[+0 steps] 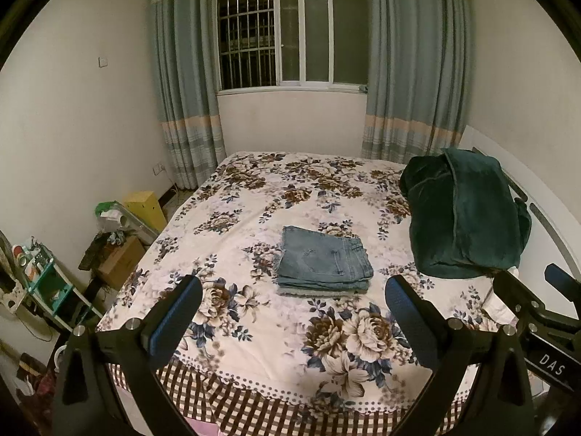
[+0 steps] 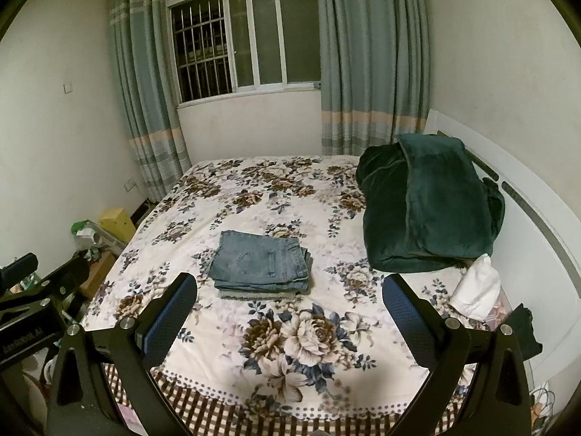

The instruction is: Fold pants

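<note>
Denim pants (image 1: 325,263) lie folded in a neat stack mid-bed (image 1: 254,348), so I judge folding done; my left gripper (image 1: 294,318) and right gripper (image 2: 290,314) hover with fingers spread, empty, near the bed's front edge.

The folded pants (image 1: 325,262) lie mid-bed (image 1: 254,327), a blanket (image 1: 464,218) heaped to their right, the window (image 1: 290,32) behind, boxes (image 1: 120,259) left of the bed.

1. Left gripper (image 1: 293,318): black angular frame, blue textured pads (image 1: 174,321), round silver screws (image 1: 133,323) at the finger joints.
2. Right gripper (image 2: 289,314): same black frame, blue pads (image 2: 403,321), silver screws (image 2: 452,322); white "DAS" lettering (image 1: 552,363) on its body.
</note>
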Demonstrator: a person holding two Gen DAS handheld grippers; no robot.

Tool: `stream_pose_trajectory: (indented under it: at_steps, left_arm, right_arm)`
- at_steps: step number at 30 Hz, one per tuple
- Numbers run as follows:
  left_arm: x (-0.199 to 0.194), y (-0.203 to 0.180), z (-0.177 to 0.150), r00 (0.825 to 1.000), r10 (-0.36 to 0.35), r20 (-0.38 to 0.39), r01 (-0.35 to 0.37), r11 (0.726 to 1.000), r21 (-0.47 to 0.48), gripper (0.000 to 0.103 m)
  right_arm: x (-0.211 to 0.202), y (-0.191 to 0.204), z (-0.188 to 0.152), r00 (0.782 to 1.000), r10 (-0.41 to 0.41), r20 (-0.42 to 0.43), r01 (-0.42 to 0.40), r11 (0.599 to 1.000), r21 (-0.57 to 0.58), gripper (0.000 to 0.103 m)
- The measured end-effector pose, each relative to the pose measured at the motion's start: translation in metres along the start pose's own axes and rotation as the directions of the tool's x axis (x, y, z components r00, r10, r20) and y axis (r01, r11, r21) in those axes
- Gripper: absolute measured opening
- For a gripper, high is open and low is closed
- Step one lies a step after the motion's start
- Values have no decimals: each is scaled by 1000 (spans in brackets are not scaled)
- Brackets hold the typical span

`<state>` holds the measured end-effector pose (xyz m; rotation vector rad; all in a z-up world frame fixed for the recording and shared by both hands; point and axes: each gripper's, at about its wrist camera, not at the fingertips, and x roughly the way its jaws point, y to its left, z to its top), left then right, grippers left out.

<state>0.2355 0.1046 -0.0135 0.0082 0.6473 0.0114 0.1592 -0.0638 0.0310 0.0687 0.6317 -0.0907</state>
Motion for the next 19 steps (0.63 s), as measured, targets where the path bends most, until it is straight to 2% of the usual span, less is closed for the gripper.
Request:
stream_pose_trajectory:
  at_steps: [19]
  left_arm:
    - [-4,-5,2,1000,1,21,-2,1000,7,103]
  right_arm:
    - [-1,0,-1,1000,0,1,0,1000,2,103]
